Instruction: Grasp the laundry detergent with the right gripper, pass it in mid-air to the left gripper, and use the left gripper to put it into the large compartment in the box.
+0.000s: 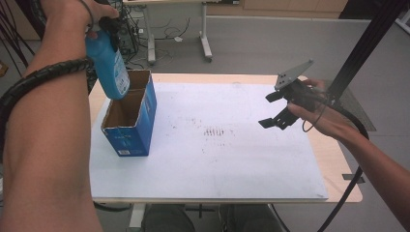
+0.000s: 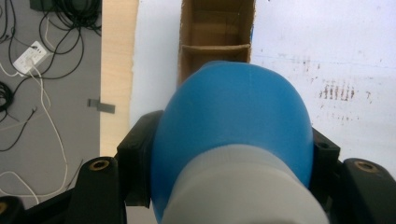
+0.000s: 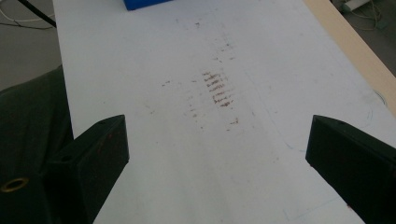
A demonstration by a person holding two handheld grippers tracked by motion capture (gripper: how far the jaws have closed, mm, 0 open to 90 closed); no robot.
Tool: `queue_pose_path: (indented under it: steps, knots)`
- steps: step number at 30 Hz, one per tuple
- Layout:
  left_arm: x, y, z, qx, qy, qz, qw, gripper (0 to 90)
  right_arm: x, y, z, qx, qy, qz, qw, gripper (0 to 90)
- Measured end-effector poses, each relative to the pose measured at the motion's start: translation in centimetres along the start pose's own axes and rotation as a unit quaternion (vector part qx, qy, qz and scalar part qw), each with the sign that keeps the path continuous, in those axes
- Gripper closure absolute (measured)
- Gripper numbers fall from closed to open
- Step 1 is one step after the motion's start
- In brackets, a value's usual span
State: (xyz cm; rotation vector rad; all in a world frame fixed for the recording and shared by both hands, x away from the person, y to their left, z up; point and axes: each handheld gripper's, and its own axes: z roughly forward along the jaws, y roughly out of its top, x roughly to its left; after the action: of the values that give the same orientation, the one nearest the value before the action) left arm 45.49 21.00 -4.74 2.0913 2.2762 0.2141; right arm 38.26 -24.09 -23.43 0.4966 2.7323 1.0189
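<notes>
Two black fingers (image 2: 135, 158) of the left gripper (image 2: 233, 177) clamp the blue bottle (image 2: 233, 121) at its sides, base hanging just over the open cardboard box (image 1: 130, 116). Well apart, the right gripper (image 1: 276, 110) hovers above the table (image 1: 232, 164), fingers spread wide, nothing between.

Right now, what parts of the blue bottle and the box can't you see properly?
- Blue bottle: in the high view its label is too small to read, and the hand and left gripper cover its top.
- Blue bottle, left gripper view: its lower end points away, so its base is hidden.
- Cardboard box: the bottle covers part of its opening in the left gripper view; the high view's print is too small.
</notes>
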Motion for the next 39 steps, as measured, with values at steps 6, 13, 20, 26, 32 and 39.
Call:
queue_pose_path:
  steps: [6,13,20,26,32,39]
  knots:
    - [0.1,0.2,0.7,0.002,0.000,-0.004,1.0000,36.7,0.0,-0.2,0.1,0.001,0.002,0.003,1.0000,5.9]
    - [0.1,0.3,1.9,0.005,0.000,-0.006,1.0000,36.7,0.0,-0.4,0.2,0.001,0.005,0.007,1.0000,6.0]
    - [0.3,0.3,3.6,0.011,0.001,-0.005,0.9999,36.7,0.1,-0.6,0.5,0.002,0.007,0.008,0.9999,5.9]
    - [0.6,0.2,5.1,0.011,-0.004,-0.008,0.9999,36.7,0.0,-0.7,0.7,0.006,0.007,0.011,0.9999,6.0]
    - [0.7,0.1,6.8,0.019,-0.001,-0.006,0.9998,36.6,-0.1,-0.8,0.8,0.006,0.007,0.013,0.9999,5.9]
    - [0.6,0.0,8.6,0.024,-0.010,-0.003,0.9997,36.6,0.0,-0.6,1.0,0.010,0.008,0.010,0.9999,6.0]
